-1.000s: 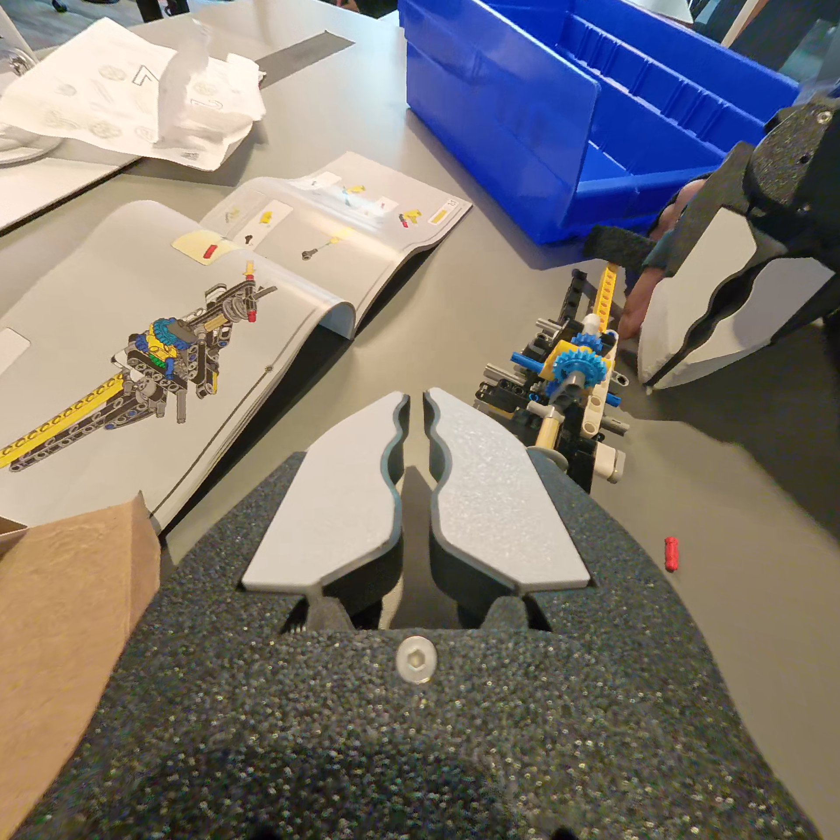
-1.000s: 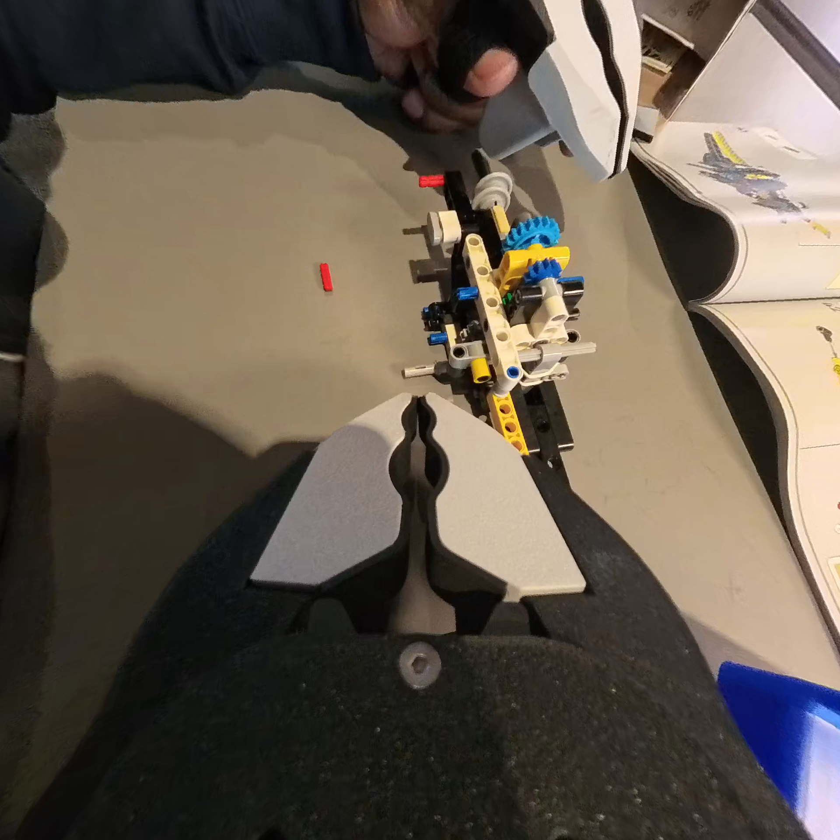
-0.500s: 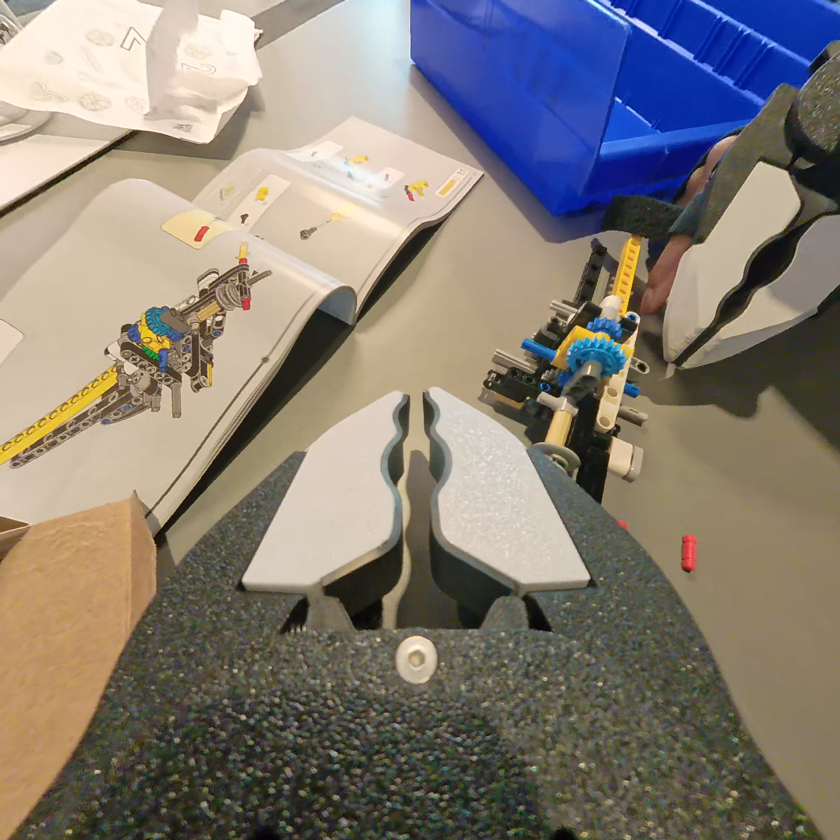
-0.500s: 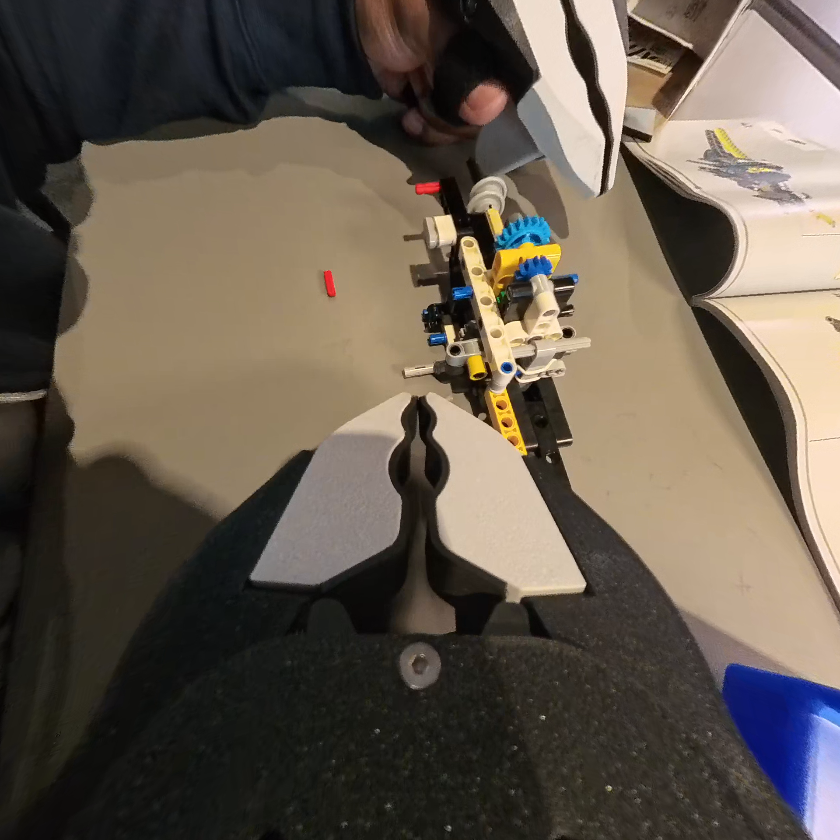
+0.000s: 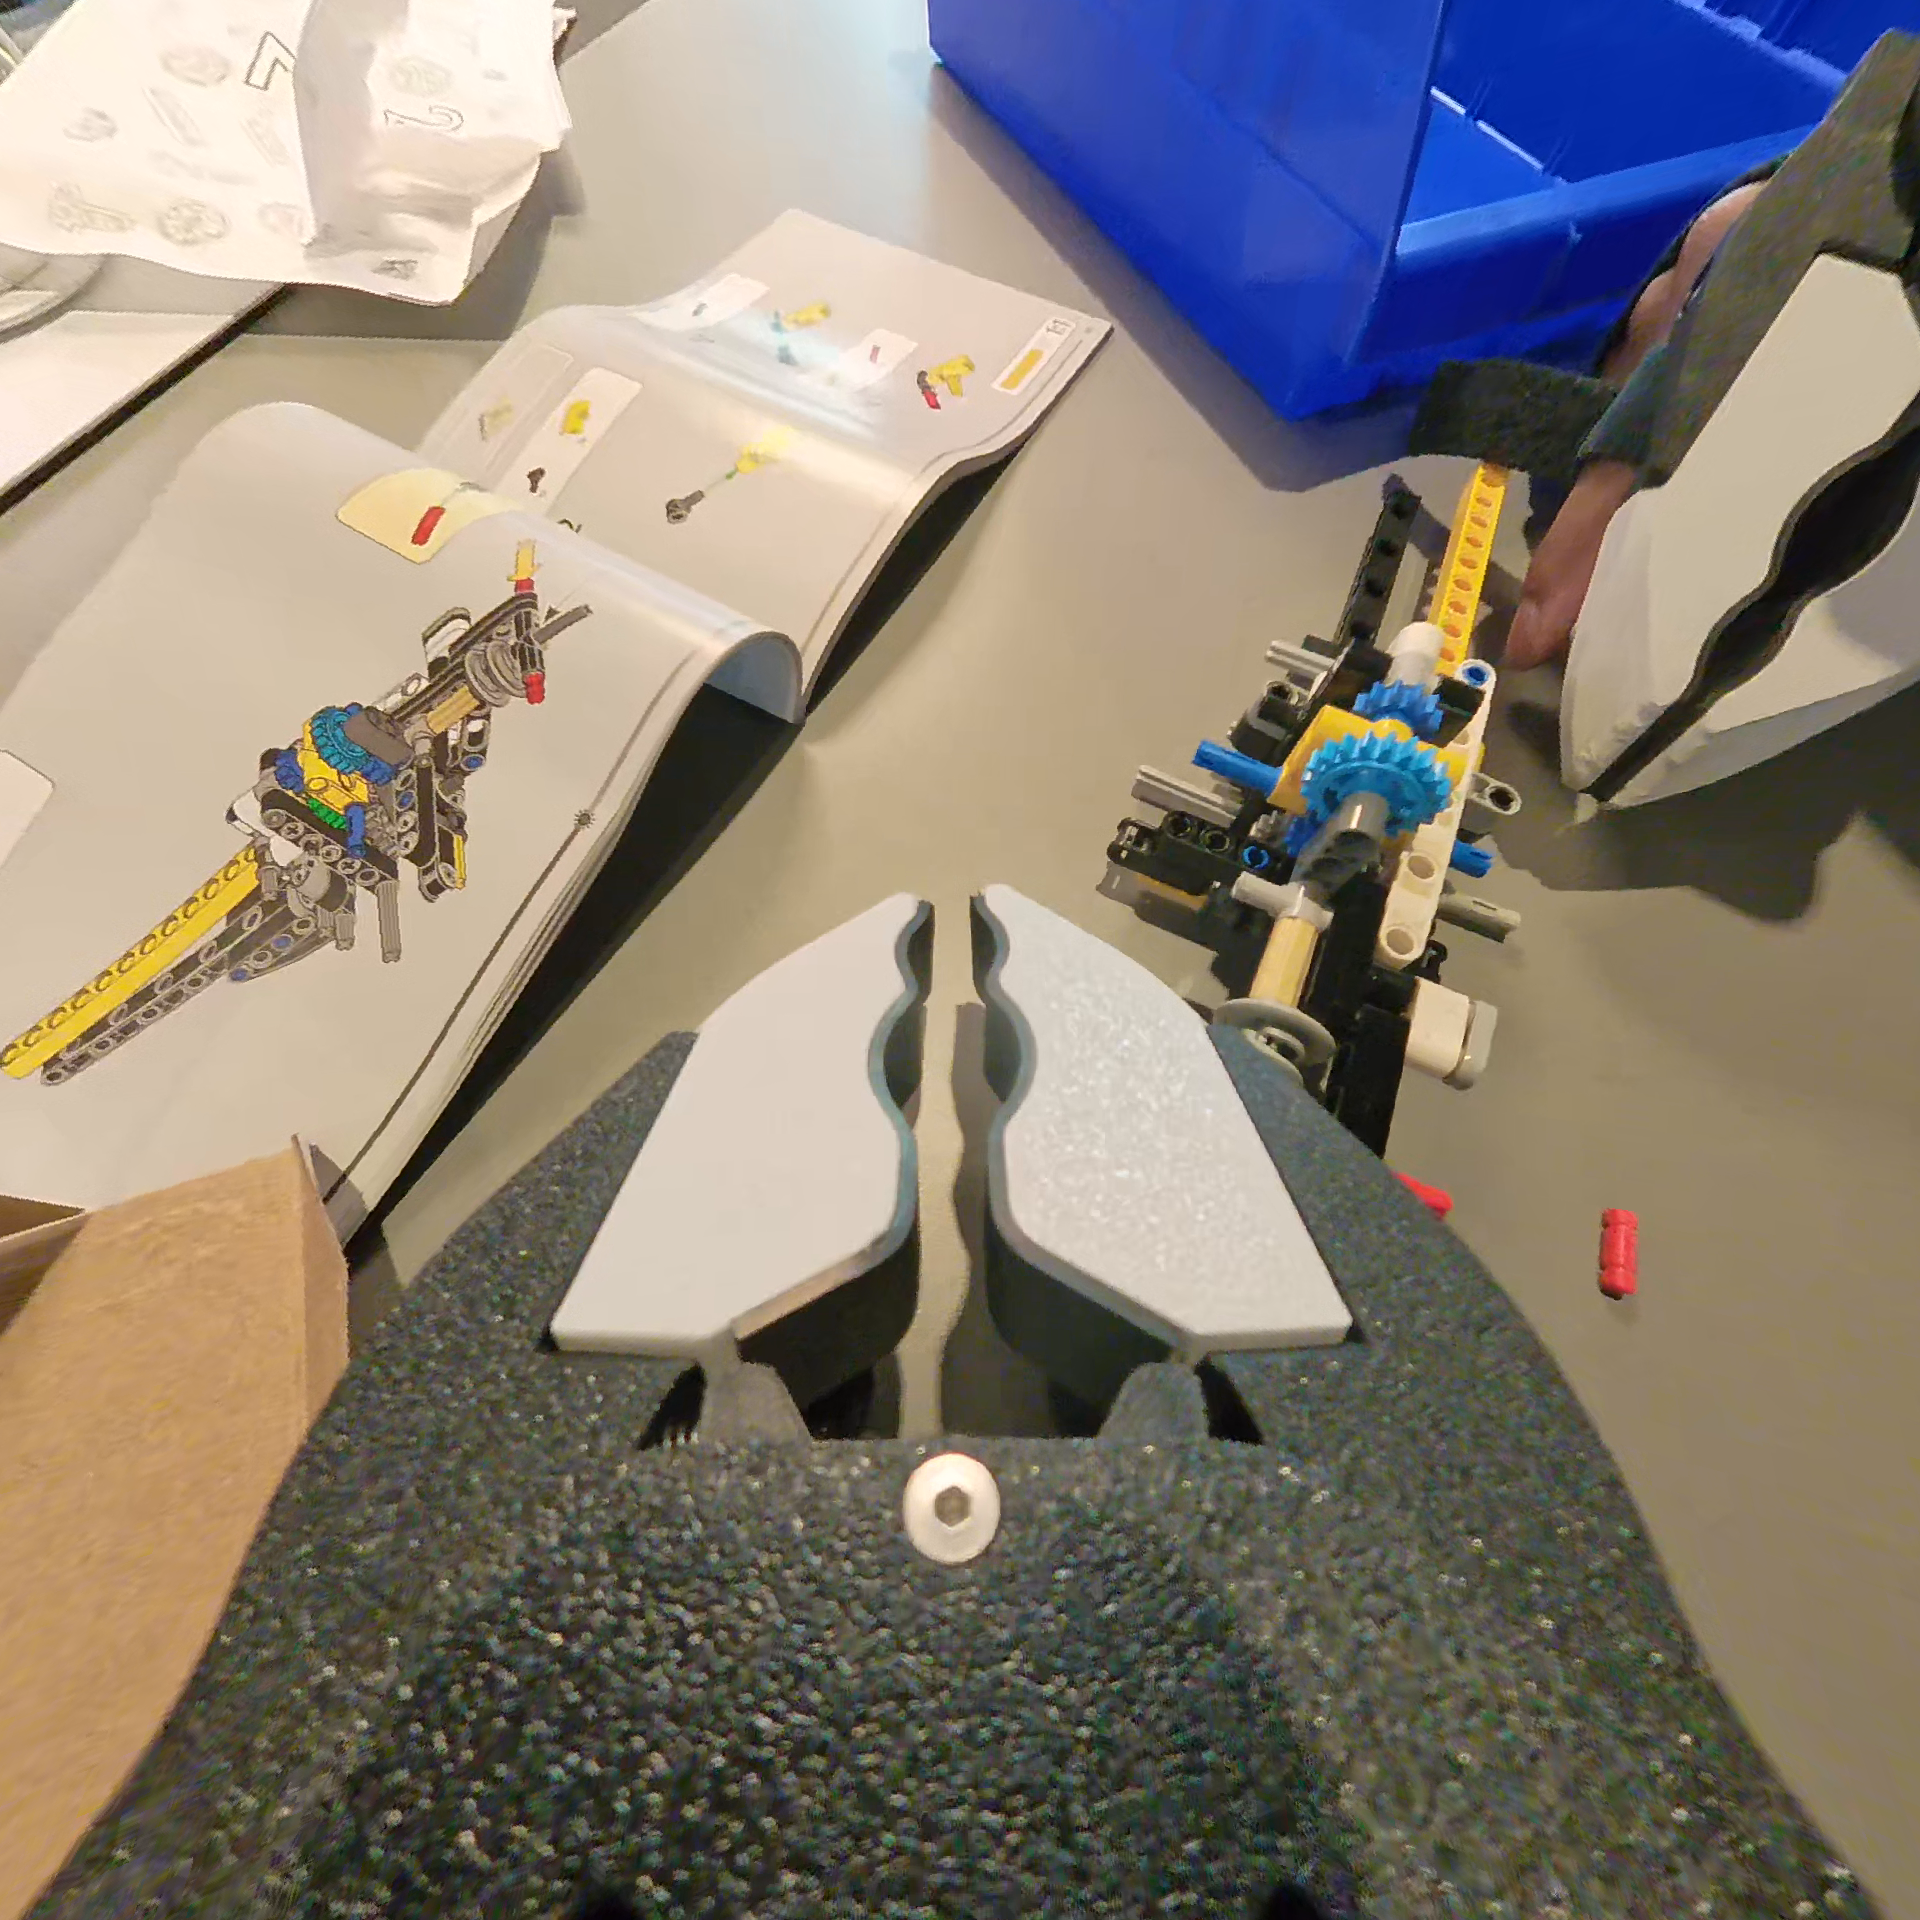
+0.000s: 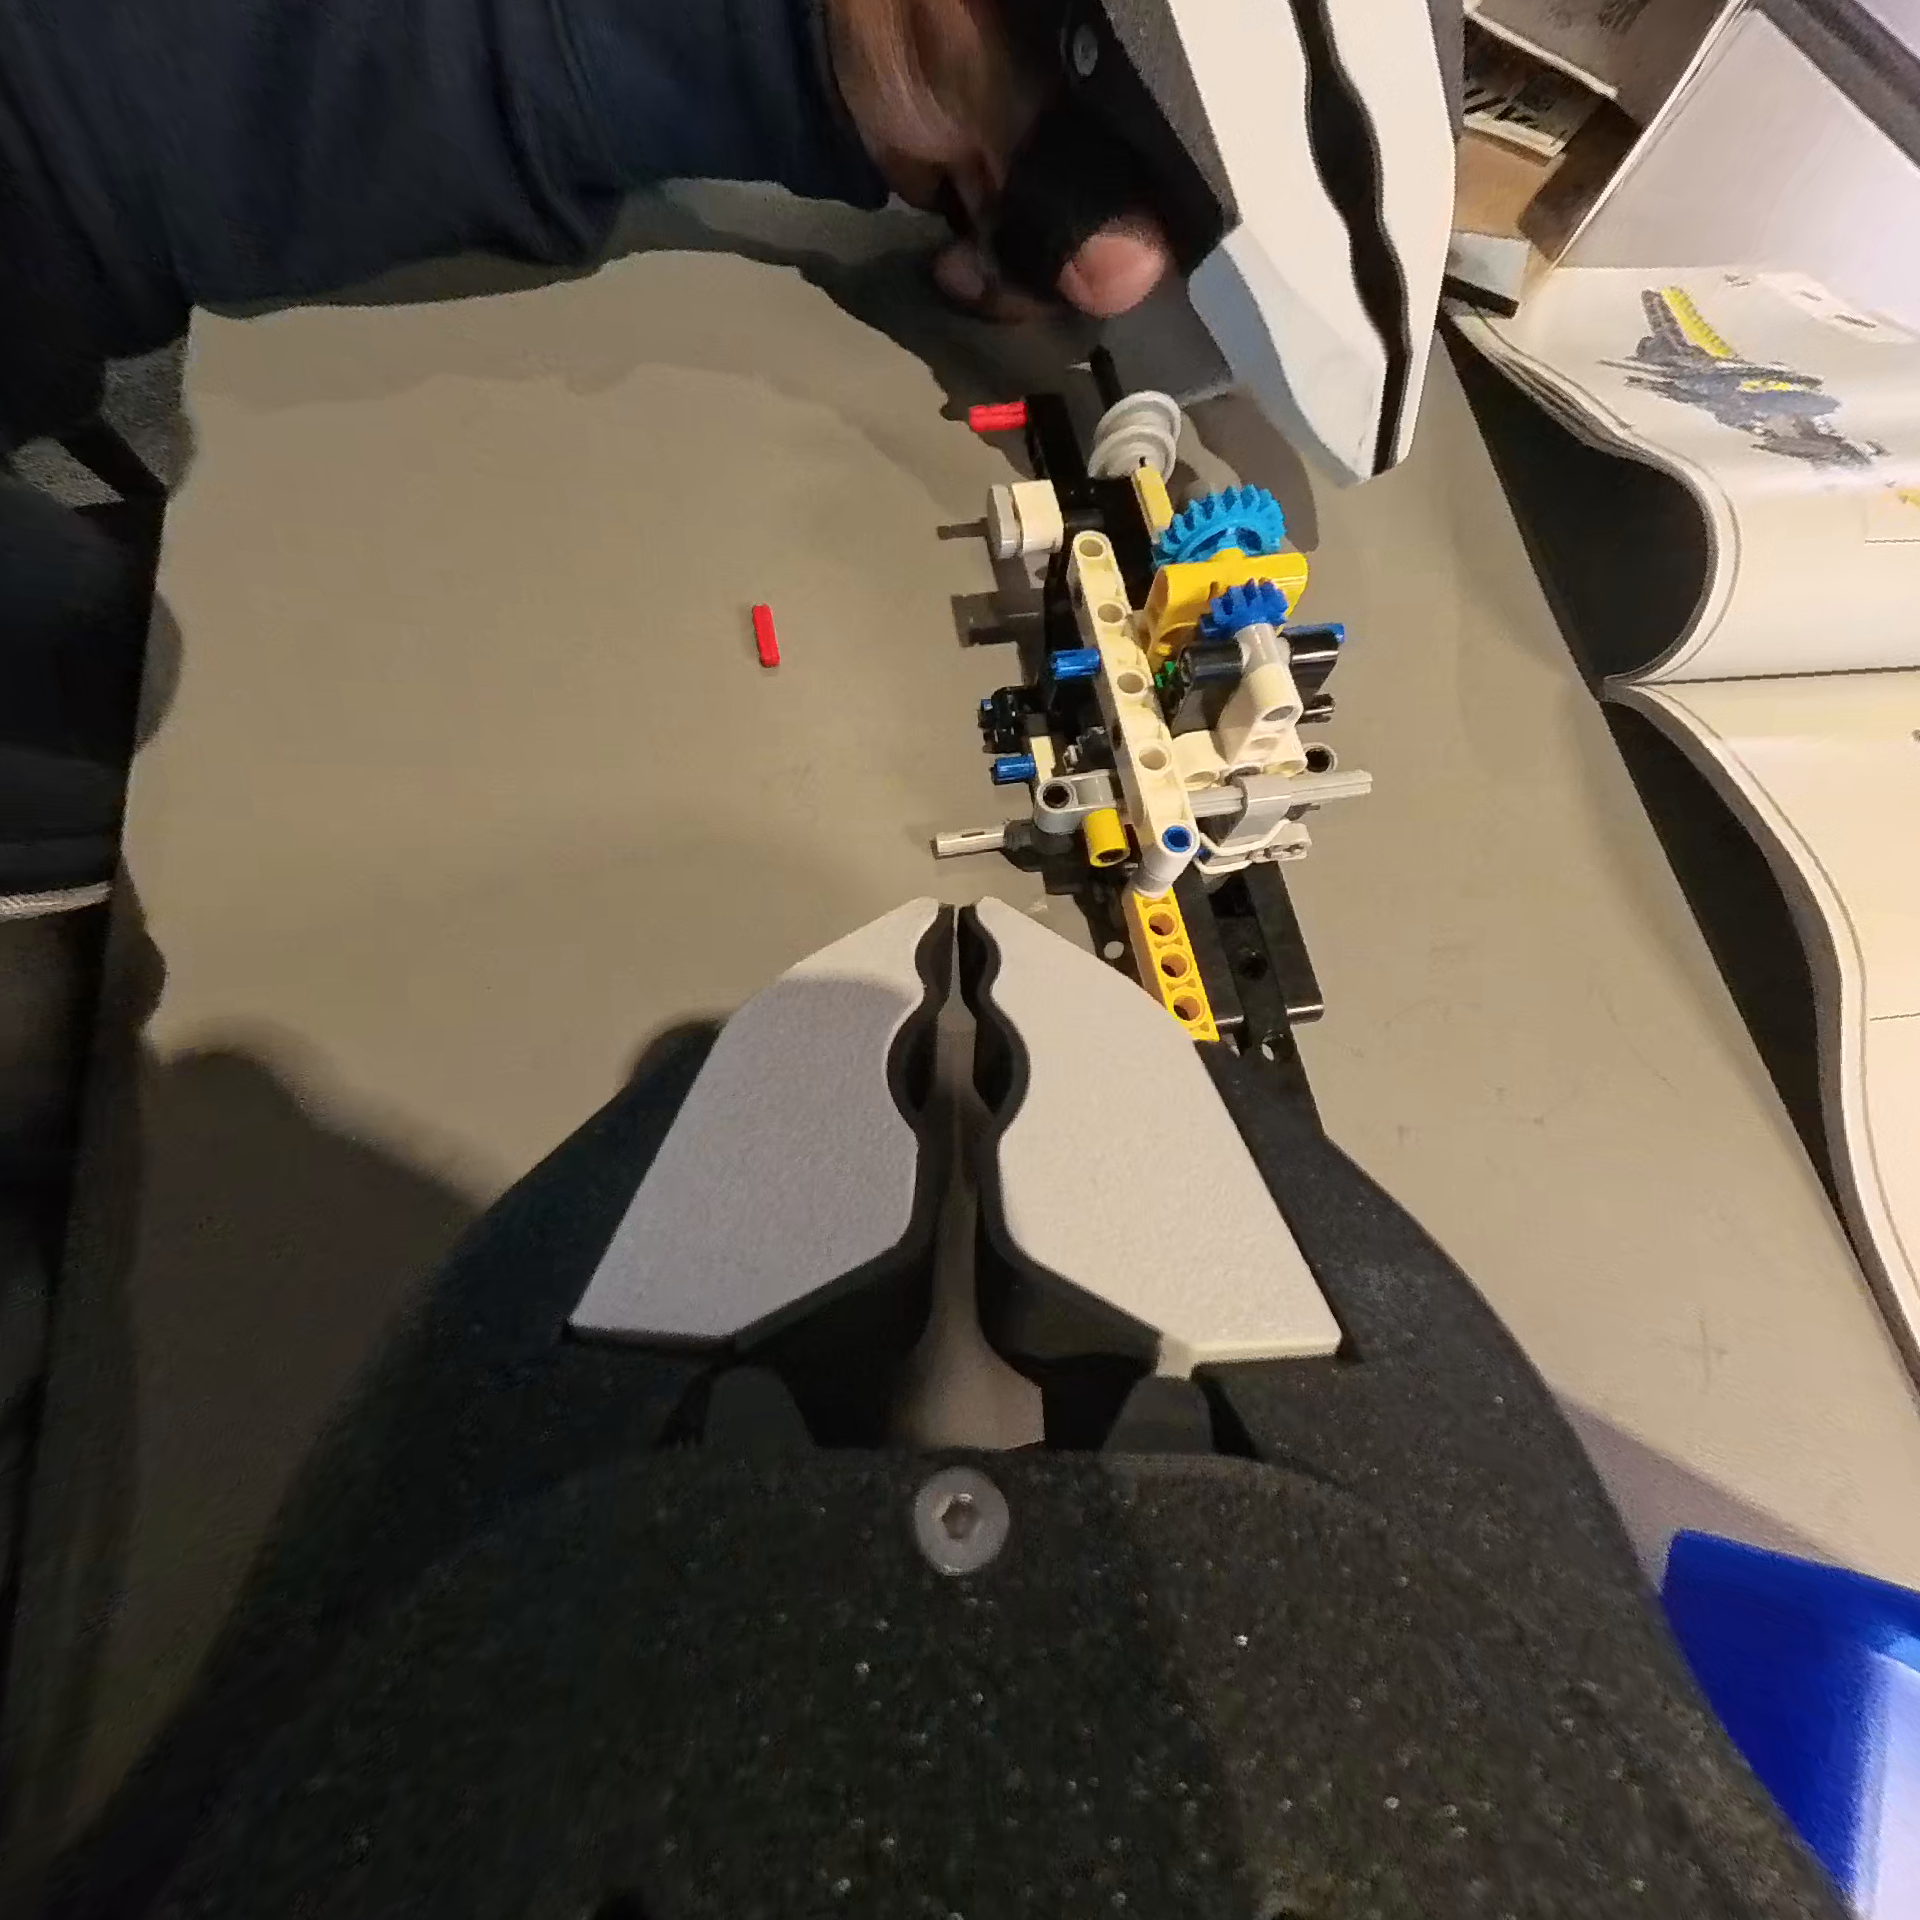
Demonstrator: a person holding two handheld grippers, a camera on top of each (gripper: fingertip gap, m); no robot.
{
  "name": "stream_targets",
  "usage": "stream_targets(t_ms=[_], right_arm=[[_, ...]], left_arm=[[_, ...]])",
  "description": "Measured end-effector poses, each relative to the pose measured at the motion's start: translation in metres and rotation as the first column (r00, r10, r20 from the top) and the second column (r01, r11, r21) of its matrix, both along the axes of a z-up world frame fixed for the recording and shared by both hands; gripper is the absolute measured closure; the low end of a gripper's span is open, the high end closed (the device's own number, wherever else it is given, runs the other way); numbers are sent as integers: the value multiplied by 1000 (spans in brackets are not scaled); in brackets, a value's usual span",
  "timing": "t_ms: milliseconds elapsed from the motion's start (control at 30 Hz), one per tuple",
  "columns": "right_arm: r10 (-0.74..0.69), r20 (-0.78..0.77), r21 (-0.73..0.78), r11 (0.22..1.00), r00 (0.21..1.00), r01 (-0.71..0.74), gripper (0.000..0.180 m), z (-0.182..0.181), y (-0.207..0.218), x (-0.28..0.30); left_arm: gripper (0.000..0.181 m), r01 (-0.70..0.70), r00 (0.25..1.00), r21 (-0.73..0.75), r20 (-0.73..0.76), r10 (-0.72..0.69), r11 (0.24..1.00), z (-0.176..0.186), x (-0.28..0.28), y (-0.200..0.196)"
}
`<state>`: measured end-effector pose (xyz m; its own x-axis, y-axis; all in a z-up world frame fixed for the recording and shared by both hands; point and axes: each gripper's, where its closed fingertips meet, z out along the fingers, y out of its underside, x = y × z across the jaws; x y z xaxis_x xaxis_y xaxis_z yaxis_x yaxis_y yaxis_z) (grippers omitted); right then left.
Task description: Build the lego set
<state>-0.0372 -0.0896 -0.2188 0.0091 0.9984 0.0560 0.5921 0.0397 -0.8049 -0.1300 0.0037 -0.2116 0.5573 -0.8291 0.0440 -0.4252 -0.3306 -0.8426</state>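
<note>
A partly built lego model, with black and yellow beams, blue gears and white connectors, lies on the grey table. My left gripper is shut and empty, just left of the model's near end. My right gripper is shut and empty, just left of the model's yellow beam end. Each gripper shows in the other's view: the right gripper beside the model's far end, the left gripper above the grey pulley end. Two loose red pins lie on the table near the model.
An open instruction booklet lies left of the model. A blue bin stands behind it. A cardboard box is at the near left, and paper and plastic bags at the far left. A person's dark sleeve crosses the table. Left tips to right tips: about 15 cm.
My left gripper has moved forward, closer to the model's pulley end. The right gripper has barely moved. Both stayed shut, and the model and red pins lie where they were.
</note>
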Motion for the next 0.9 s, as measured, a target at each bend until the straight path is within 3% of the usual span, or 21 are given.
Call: stream_targets(t_ms=[900], right_arm=[[13,19,-16,1000,1000,-13,178,-3,-2,0]], left_arm=[[172,7,1000,6,-26,-7,1000,-2,1,-1]])
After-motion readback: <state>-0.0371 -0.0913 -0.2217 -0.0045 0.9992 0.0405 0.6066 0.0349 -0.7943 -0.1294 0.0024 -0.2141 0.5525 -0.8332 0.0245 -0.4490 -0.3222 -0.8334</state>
